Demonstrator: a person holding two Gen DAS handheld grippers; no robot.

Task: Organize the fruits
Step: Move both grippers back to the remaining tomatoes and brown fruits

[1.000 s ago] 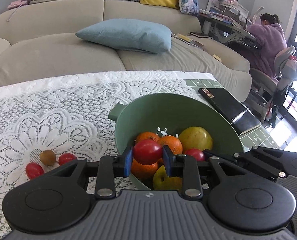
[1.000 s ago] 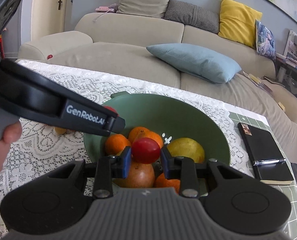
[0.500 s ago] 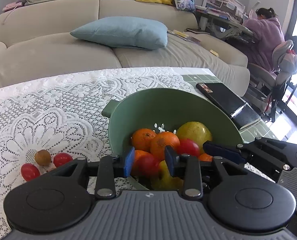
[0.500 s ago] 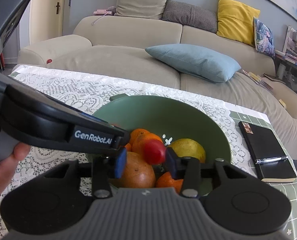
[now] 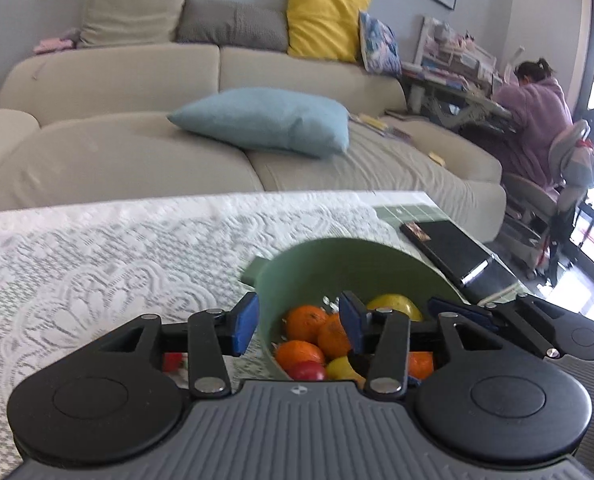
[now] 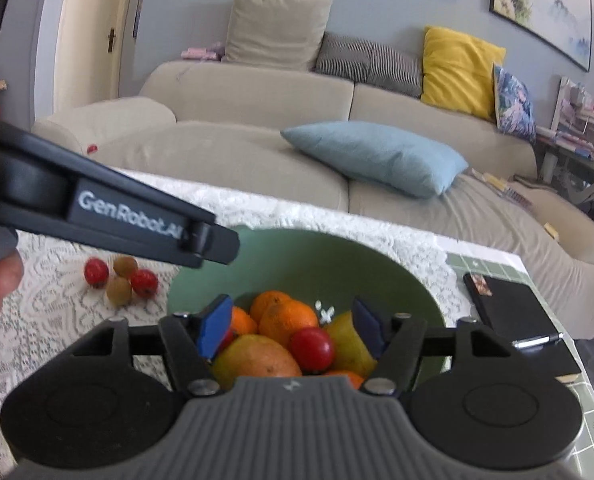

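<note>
Both tomatoes dropped since a second ago; our left gripper (image 5: 299,322) and right gripper (image 6: 293,326) now gape wide, empty, over the bowl (image 6: 297,252). Loose fruits (image 6: 119,280) lie on cloth left of it, nearer the left.

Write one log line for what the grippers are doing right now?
left gripper: open, empty | right gripper: open, empty | red tomato: in green bowl | loose fruits: on tablecloth

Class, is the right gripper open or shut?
Open: the right gripper has its blue pads spread apart, holding nothing, above the fruit in the green bowl.
</note>
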